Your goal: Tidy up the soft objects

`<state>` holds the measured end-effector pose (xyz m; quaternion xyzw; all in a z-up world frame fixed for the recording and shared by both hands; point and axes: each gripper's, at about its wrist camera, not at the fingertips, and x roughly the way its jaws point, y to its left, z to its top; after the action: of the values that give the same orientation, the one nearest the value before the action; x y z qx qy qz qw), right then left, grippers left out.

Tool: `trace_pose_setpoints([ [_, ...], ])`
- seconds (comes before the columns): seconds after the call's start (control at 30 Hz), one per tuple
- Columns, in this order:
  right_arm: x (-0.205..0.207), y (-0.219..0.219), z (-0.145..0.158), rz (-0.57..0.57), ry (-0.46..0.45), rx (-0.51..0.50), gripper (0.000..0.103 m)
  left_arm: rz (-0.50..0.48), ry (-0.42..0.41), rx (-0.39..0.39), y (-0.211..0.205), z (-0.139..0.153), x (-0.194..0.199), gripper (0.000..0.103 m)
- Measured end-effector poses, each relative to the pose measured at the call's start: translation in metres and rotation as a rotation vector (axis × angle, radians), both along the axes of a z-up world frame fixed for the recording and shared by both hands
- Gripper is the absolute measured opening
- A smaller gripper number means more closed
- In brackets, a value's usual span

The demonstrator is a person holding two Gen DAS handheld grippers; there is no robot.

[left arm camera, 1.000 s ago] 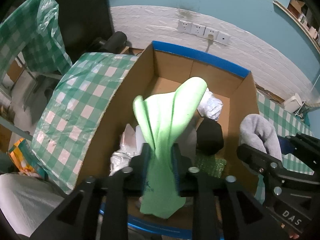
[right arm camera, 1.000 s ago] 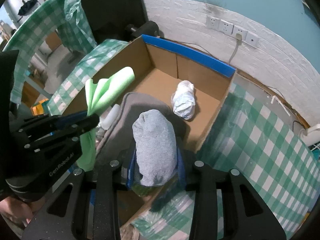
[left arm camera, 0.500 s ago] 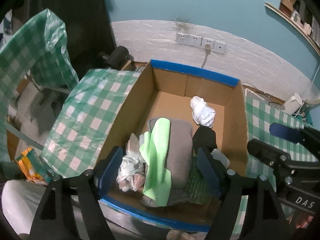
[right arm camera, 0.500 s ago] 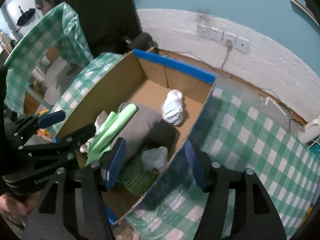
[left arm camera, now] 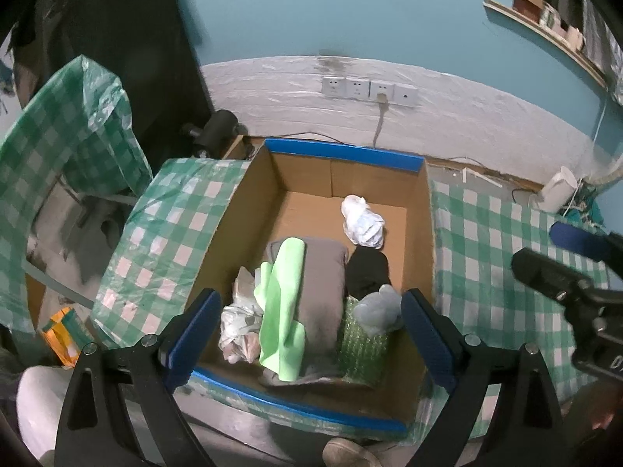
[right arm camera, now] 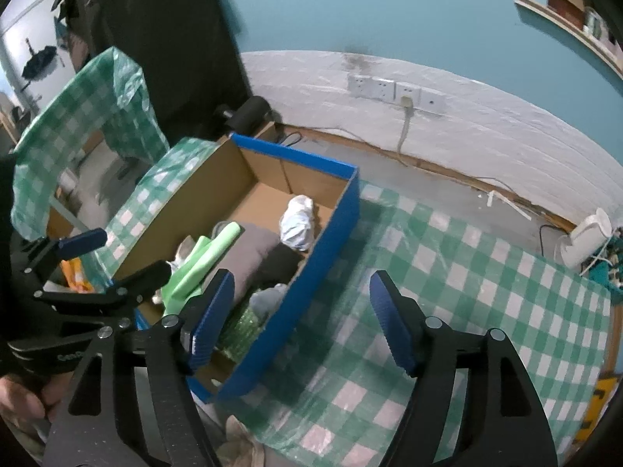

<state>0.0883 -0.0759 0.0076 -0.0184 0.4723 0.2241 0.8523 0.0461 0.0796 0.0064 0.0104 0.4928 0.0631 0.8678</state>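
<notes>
Both hand-held grippers, left [left arm camera: 307, 327] and right [right arm camera: 301, 319], gaping, empty. Risk: green cloth [left arm camera: 282, 307] heaped atop box [left arm camera: 342, 155] contents, could slide off.

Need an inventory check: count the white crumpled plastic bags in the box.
2. One white bag lies alone toward the far end of the cardboard box; another sits at the near left corner beside the green cloth. Others may be buried.
</notes>
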Motion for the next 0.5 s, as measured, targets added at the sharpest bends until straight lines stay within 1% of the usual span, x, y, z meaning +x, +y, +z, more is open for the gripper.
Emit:
trace_pose_setpoints([
  [0.1,-0.006,-0.011,0.007,-0.013,-0.016,0.003,0.074,-0.013,-0.03,0.061,-0.015,0.007,-0.007,0.101],
  [0.2,-0.014,-0.021,0.014,-0.019,-0.041,-0.005,0.075,-0.043,-0.062,0.094,-0.03,0.017,-0.016,0.101],
  [0.27,-0.018,-0.027,0.016,-0.025,-0.045,-0.002,0.075,-0.055,-0.077,0.094,-0.037,0.023,-0.02,0.102],
  [0.4,-0.027,-0.044,0.022,-0.041,-0.055,0.017,0.075,-0.058,-0.088,0.057,-0.043,0.03,-0.023,0.102],
  [0.5,-0.033,-0.054,0.024,-0.05,-0.065,0.029,0.076,-0.056,-0.088,0.066,-0.048,0.031,-0.023,0.102],
])
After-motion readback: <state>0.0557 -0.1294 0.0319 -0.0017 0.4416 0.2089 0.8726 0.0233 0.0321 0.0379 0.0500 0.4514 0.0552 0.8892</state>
